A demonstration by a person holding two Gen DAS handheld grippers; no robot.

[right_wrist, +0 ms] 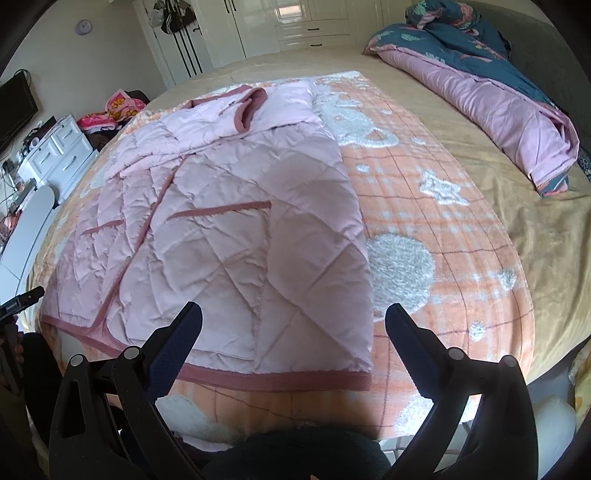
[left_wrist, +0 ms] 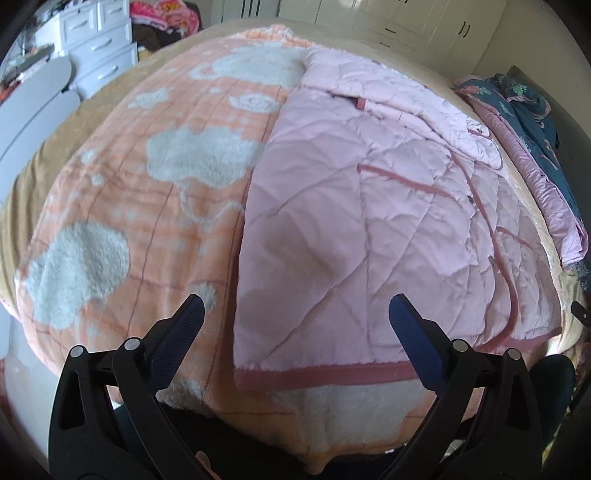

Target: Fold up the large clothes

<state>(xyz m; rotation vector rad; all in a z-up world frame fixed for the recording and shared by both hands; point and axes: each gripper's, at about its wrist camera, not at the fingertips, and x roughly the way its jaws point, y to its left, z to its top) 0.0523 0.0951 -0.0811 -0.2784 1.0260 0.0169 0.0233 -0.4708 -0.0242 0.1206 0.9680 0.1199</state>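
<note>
A pink quilted robe [left_wrist: 351, 229] with dark pink trim lies flat on an orange blanket [left_wrist: 155, 206] with white fluffy patches, its hem at the bed's near edge. It also shows in the right wrist view [right_wrist: 236, 251], with its collar at the far end. My left gripper [left_wrist: 295, 306] is open and empty, hovering above the robe's hem near its left edge. My right gripper [right_wrist: 293, 314] is open and empty, hovering above the hem near the robe's right edge.
The orange blanket [right_wrist: 443, 258] covers a tan bed sheet [right_wrist: 517, 177]. A bundled blue and pink duvet [right_wrist: 487, 85] lies at the bed's far right. A white drawer unit [left_wrist: 99, 48] and white wardrobes [right_wrist: 280, 26] stand beyond the bed. A white curved board [right_wrist: 26, 229] stands at left.
</note>
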